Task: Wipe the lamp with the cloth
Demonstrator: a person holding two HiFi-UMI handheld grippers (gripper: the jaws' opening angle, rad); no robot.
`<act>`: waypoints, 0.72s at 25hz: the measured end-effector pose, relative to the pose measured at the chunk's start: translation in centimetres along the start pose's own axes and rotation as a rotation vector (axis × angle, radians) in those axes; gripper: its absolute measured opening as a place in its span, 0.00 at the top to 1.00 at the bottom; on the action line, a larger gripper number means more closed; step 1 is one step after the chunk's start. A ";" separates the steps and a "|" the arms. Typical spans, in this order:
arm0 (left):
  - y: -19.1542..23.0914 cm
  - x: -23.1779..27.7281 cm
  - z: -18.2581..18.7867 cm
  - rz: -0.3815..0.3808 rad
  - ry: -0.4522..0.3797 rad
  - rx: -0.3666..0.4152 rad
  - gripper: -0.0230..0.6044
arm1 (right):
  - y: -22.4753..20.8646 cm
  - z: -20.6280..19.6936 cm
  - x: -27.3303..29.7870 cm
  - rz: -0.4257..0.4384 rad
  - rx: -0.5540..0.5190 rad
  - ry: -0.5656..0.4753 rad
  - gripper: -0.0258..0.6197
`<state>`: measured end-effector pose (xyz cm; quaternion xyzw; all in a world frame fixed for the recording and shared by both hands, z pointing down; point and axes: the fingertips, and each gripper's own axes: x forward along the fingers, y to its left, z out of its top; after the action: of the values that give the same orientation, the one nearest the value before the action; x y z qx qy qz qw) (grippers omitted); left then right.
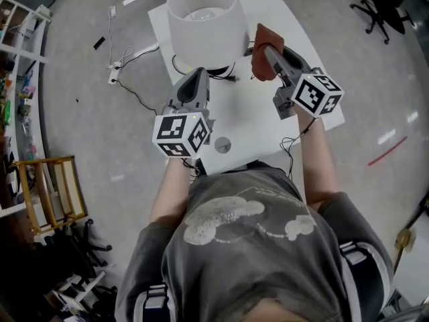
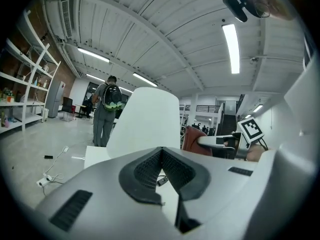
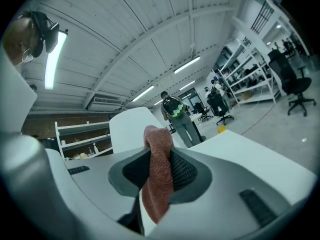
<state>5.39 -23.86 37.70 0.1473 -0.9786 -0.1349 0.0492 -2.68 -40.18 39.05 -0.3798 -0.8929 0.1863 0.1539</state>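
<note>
Right claw (image 1: 271, 51): your jaws are pinched on the cloth (image 1: 260, 64), a rust-red fold that stands up between the pads and hangs below them in the right gripper view (image 3: 159, 174).

The cloth sits just beside the right flank of the lamp (image 1: 201, 19), level with the white shade; the left gripper view shows a narrow gap between them (contact not confirmed).

Left claw (image 1: 196, 79): jaws pressed together at the tips and holding nothing. You have it low at the near edge of the shade.

The lamp stands upright on the white table (image 1: 248, 133), toward its far end.
</note>
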 end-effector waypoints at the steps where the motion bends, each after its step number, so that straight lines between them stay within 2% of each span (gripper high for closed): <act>1: 0.0 -0.2 0.5 -0.014 -0.007 0.004 0.95 | 0.8 0.3 -0.4 -0.004 -0.005 -0.014 0.83; 8: 0.2 -1.2 4.9 -0.101 -0.046 0.020 0.95 | 5.4 2.3 -1.7 -0.034 -0.042 -0.055 0.83; 12: 0.7 -1.8 4.0 -0.154 -0.047 0.013 0.95 | 6.2 -0.1 -2.0 -0.066 -0.056 -0.053 0.83; 18: 1.8 -6.7 3.0 -0.265 -0.022 0.032 0.95 | 11.0 -4.5 -3.6 -0.146 -0.060 -0.076 0.83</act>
<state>10.81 -19.42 34.97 0.2745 -0.9531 -0.1264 0.0180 8.36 -34.79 37.61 -0.3108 -0.9287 0.1620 0.1217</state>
